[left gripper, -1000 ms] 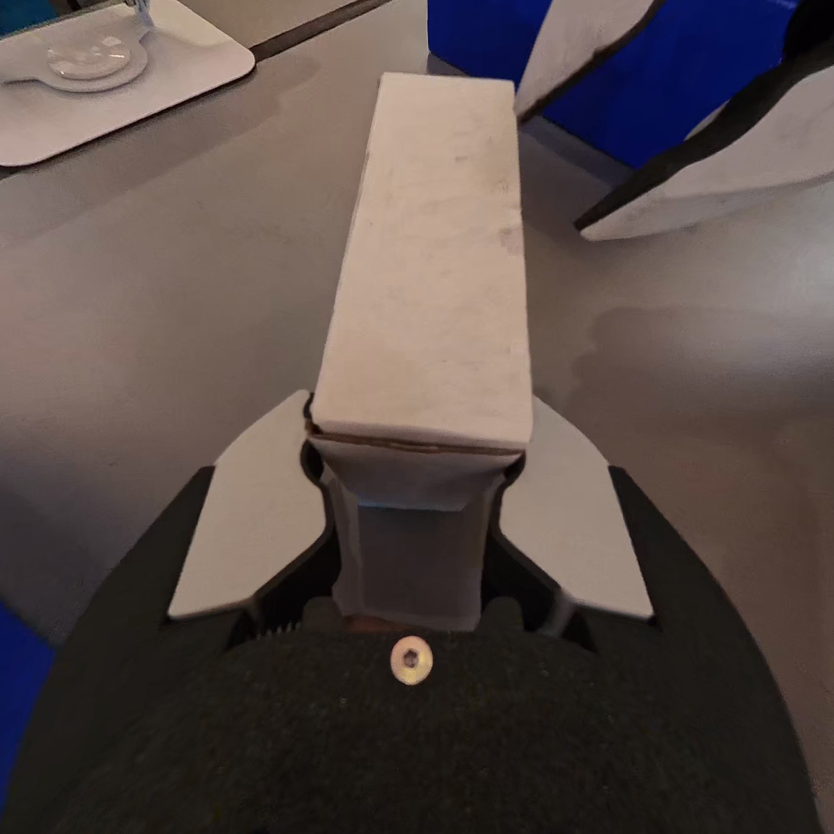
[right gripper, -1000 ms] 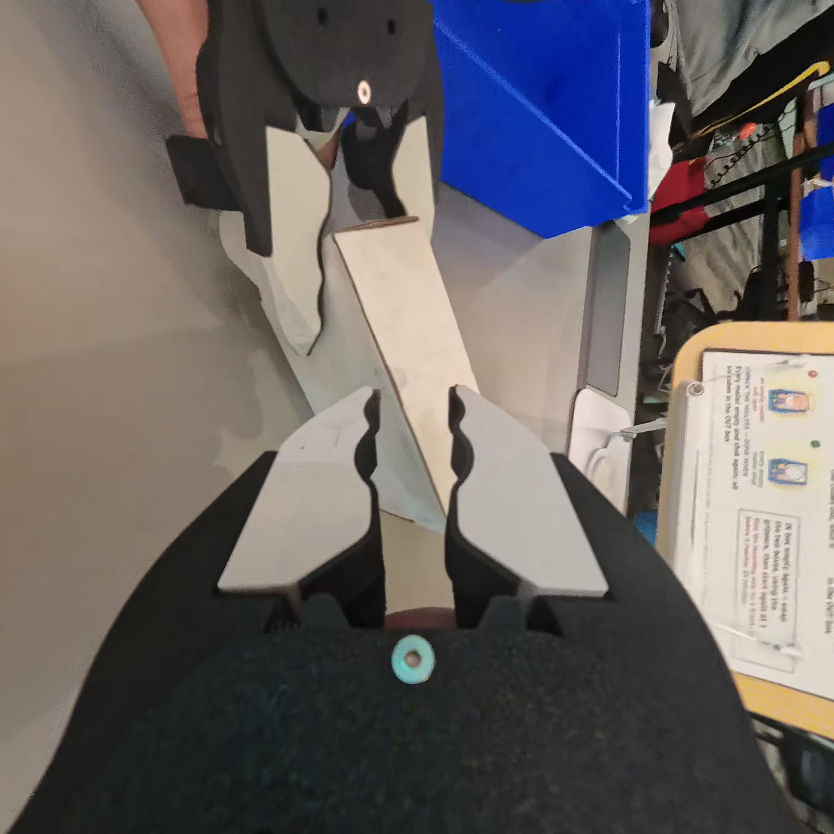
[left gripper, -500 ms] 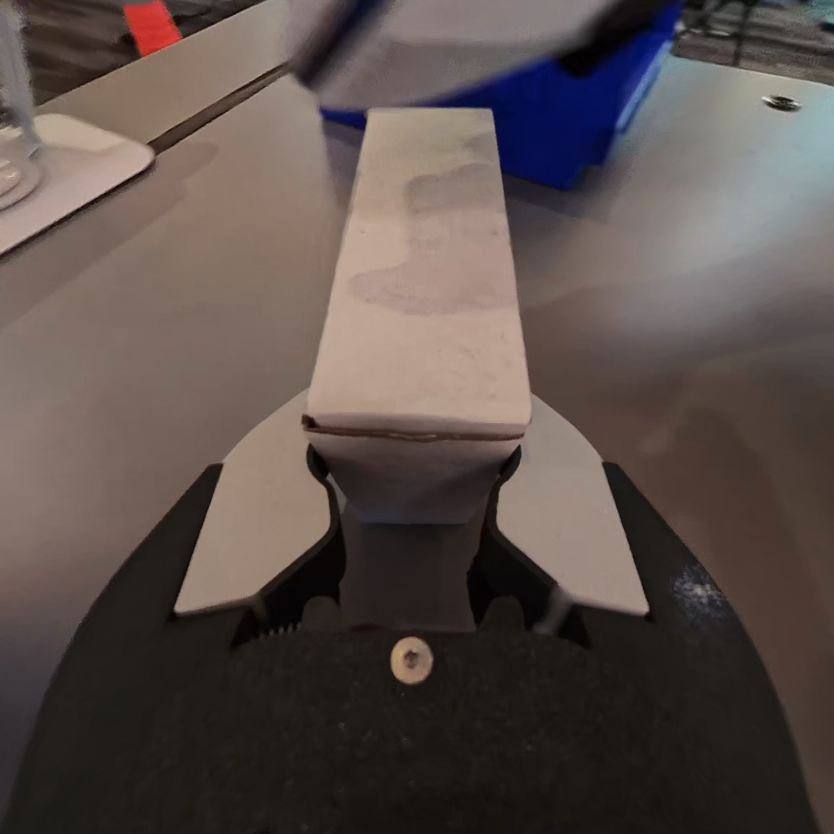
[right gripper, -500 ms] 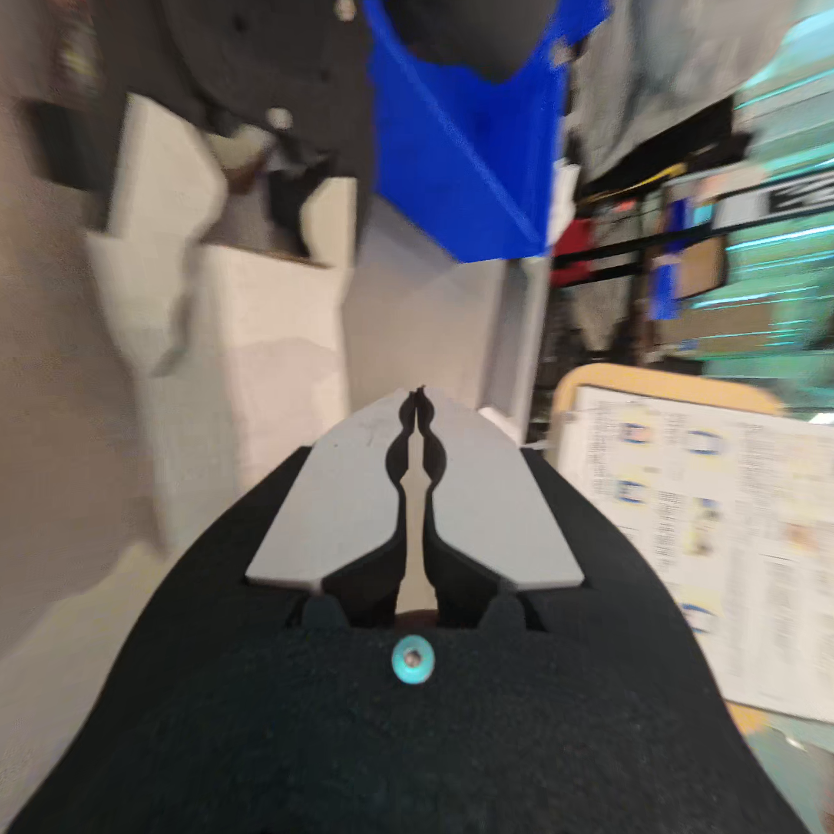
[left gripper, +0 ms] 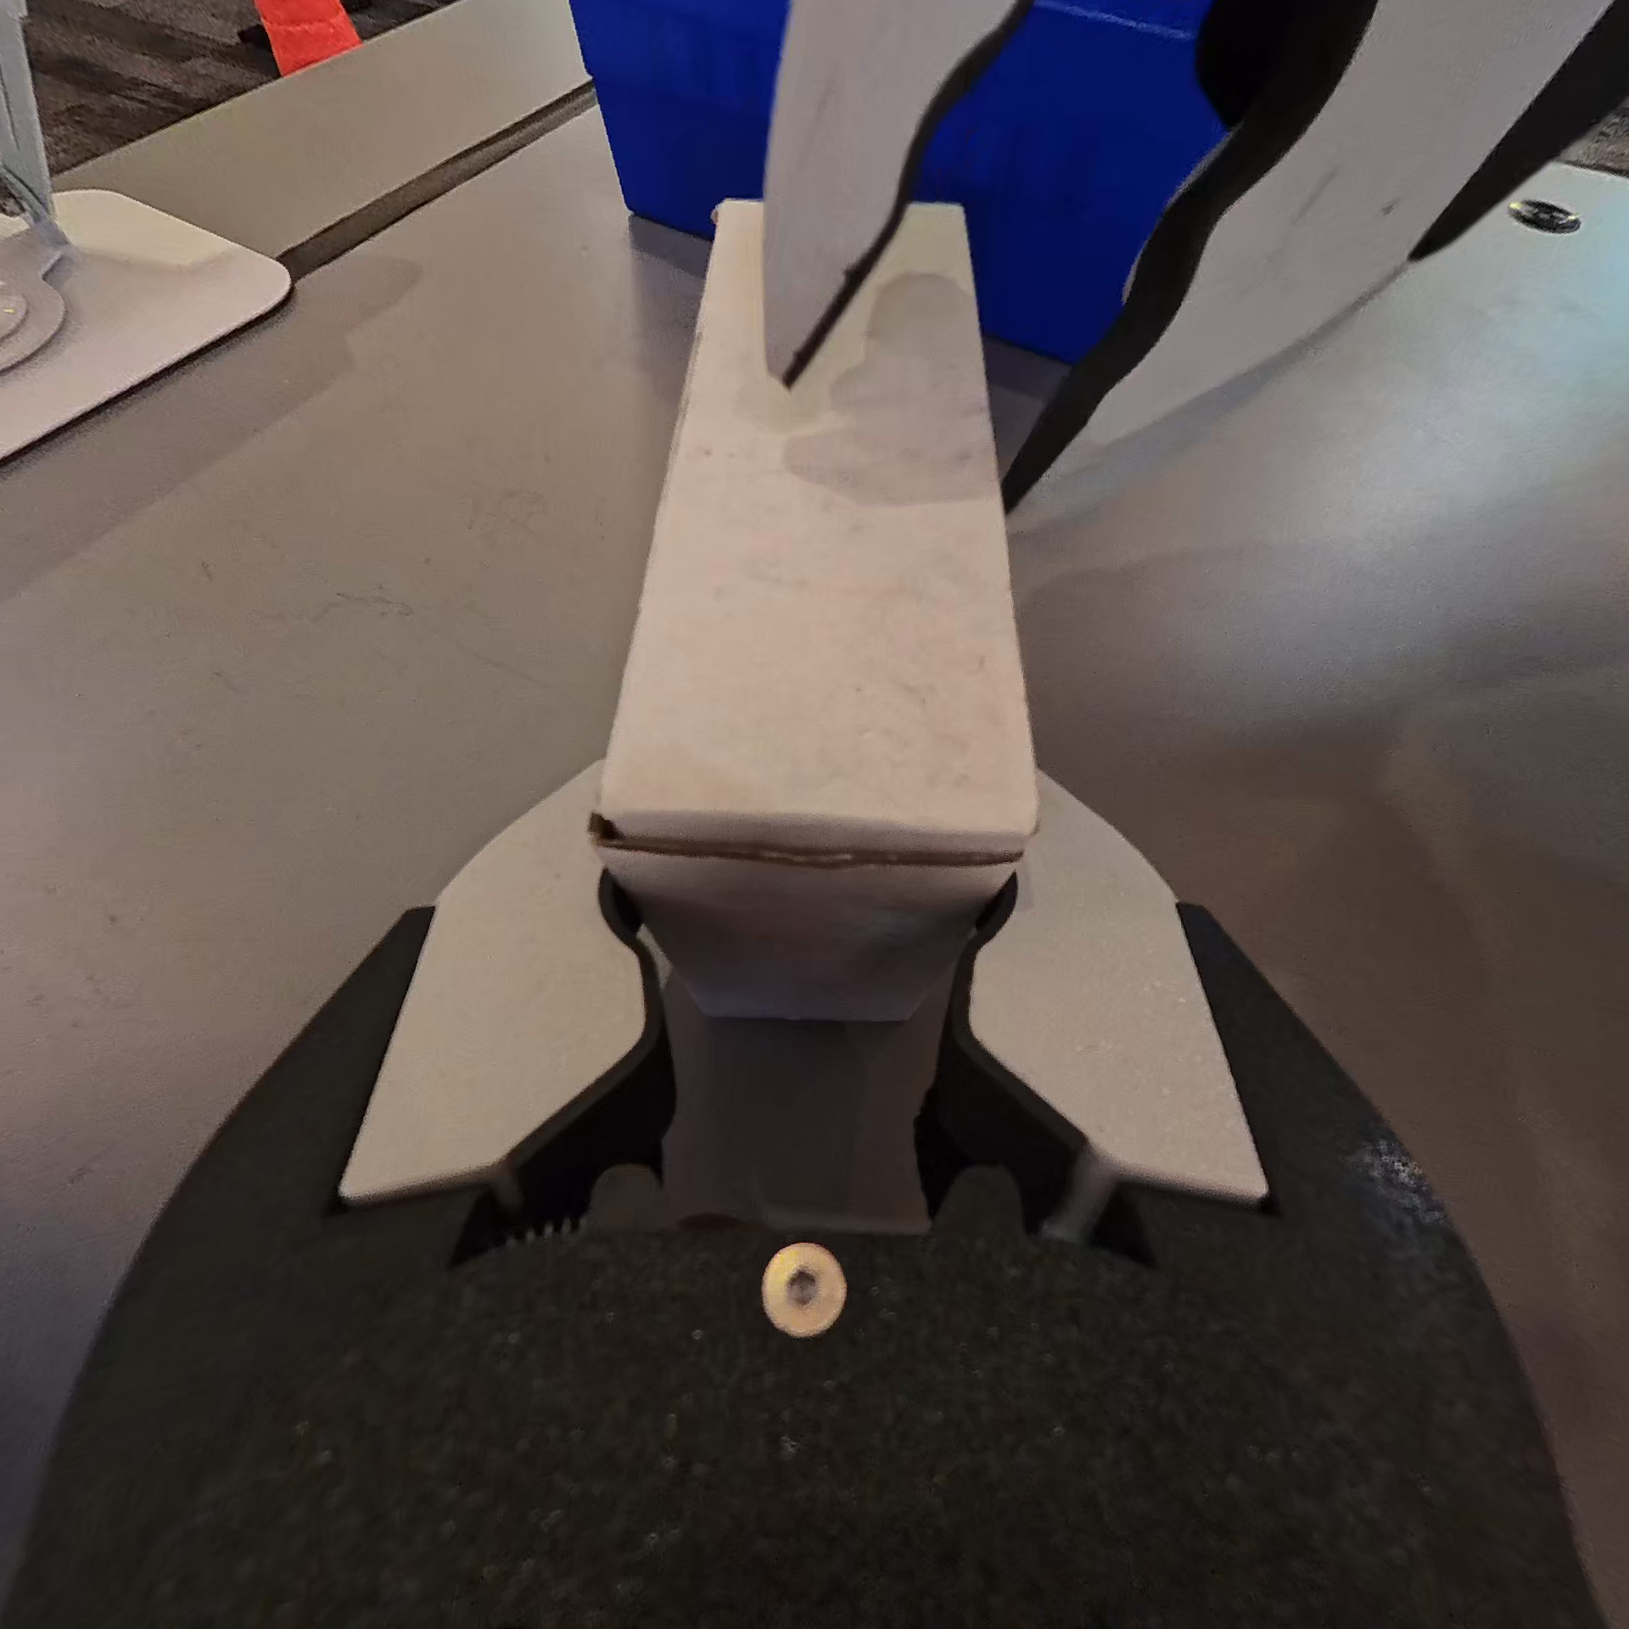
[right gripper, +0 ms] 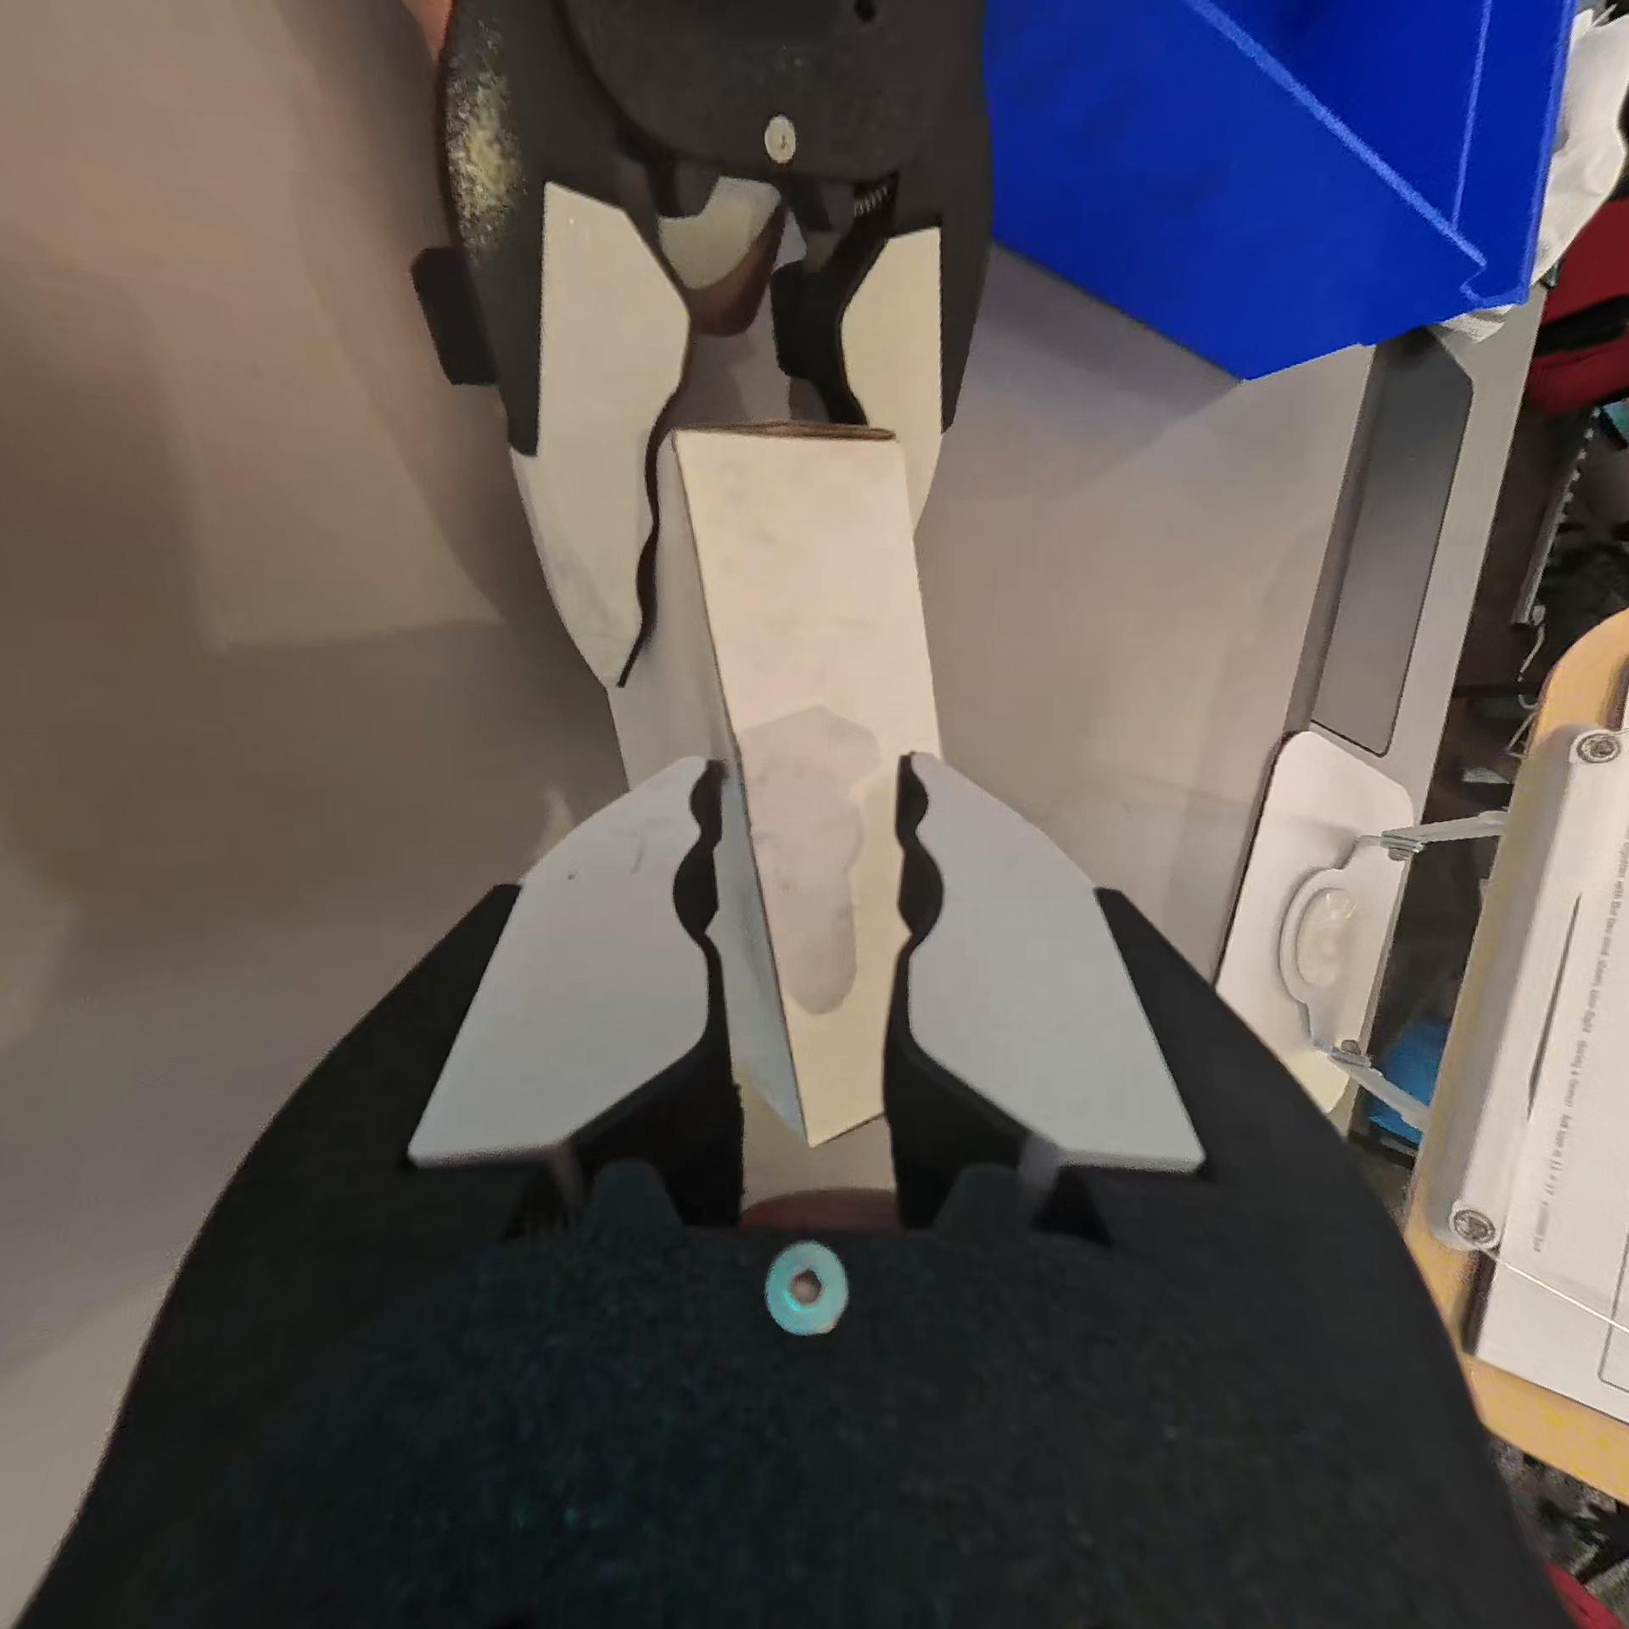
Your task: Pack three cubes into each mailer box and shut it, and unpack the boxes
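In the left wrist view, the left tongs [left gripper: 811, 890] are clamped on the near end of a long white mailer box [left gripper: 820, 564]. The box points straight away from the tongs and looks lifted clear of the grey surface [left gripper: 353, 617]. Its lid is down, with a brown cardboard seam showing at the gripped end. Taking the box as the landmark: the right tongs [left gripper: 1014, 291] hang over its far end with their fingers spread, one fingertip [left gripper: 829, 220] over the top face and the other off to the side. A blue bin [left gripper: 1040, 176] stands just behind the far end. A white stand base [left gripper: 150, 300] lies well off to the side on the surface. Gripping one end probably steadies the box so that the other tongs can work on the free end.

In the right wrist view, the right tongs [right gripper: 815, 776] are parted and grip nothing. The box [right gripper: 811, 670] runs between their fingers toward the left tongs [right gripper: 767, 476], which pinch its far end. The near end sits inside the gap but I see no contact. This reads as lining up for a second grip, perhaps to open the flap. The blue bin [right gripper: 1278, 159] lies beyond the box's far end, off to one side, and a clipboard with papers [right gripper: 1543, 1146] sits off the surface's edge. No cubes show; whether the box is loaded cannot be told.
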{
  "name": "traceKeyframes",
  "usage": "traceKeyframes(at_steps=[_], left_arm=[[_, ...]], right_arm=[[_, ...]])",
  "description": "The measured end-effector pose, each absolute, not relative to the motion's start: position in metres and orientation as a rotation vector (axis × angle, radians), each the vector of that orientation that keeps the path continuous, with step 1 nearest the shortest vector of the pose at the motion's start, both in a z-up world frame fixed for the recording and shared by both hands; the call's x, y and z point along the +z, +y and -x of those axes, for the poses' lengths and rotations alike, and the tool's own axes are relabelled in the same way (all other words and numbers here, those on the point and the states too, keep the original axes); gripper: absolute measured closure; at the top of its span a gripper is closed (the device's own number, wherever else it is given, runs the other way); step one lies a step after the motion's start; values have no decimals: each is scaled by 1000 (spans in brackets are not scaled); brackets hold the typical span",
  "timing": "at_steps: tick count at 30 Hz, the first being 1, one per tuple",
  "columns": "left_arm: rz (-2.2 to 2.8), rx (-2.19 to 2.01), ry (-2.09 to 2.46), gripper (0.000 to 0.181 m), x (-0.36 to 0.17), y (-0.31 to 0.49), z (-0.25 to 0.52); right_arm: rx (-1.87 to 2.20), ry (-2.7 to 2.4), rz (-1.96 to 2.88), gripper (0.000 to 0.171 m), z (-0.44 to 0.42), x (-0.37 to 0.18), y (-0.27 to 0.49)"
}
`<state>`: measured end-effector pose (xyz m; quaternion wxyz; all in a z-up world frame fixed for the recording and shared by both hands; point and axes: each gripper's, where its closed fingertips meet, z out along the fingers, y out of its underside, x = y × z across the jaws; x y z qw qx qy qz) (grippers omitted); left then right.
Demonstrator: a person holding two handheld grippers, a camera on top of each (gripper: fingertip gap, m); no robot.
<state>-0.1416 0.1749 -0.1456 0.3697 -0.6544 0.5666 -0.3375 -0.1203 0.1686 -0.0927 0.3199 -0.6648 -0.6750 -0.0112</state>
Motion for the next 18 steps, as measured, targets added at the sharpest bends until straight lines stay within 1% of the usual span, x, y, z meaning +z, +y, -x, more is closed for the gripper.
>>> traceKeyframes(at_steps=[2,8,18], left_arm=[[1674,-866,1452,109,-145,175,142],[1661,-867,1464,109,-145,174,143],[1649,-872,1495,109,-146,173,144]], right_arm=[[-15,-1779,1771,129,120,-92,171],[24,-1794,1788,129,121,-90,170],[55,-1796,1832,120,122,-86,174]])
